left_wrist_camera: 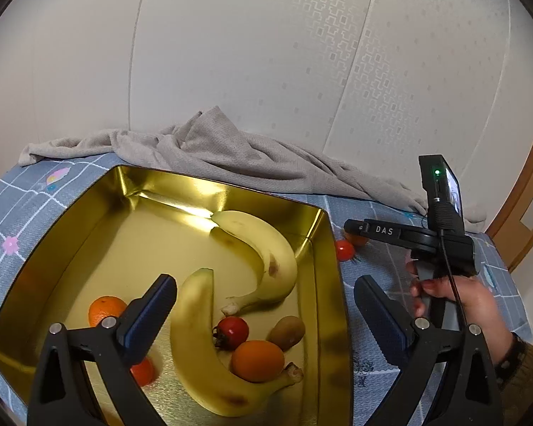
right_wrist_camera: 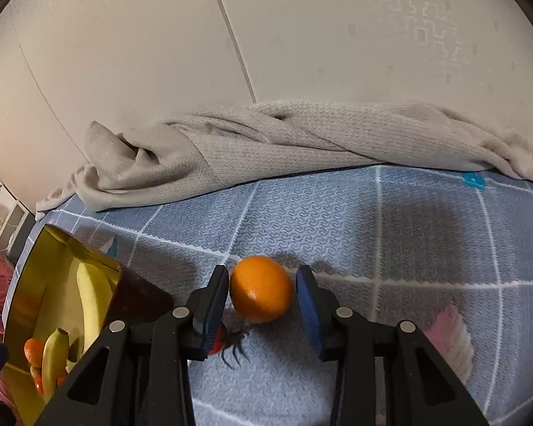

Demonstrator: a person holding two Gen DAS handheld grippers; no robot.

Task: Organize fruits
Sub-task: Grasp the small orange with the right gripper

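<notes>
Gold tin (left_wrist_camera: pixel 323 284), set on the blue patterned counter (right_wrist_camera: pixel 426 248): two bananas (left_wrist_camera: pixel 259 252), two oranges (left_wrist_camera: pixel 257 360), a kiwi (left_wrist_camera: pixel 287 332) and small red fruits (left_wrist_camera: pixel 232 332) are held inside. Left gripper (left_wrist_camera: pixel 266 305) is poised above the tin, jaws spread and empty. Right gripper (right_wrist_camera: pixel 263 305): jaws parted around a loose orange (right_wrist_camera: pixel 261 288) on the counter beside the tin, not clamped. Grey cloth (right_wrist_camera: pixel 266 145) is heaped along the far edge.

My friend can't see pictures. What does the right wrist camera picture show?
An orange sits on a blue patterned cloth between the open fingers of the right gripper. A gold tin holding bananas stands at the left, and a rumpled grey towel lies behind.
</notes>
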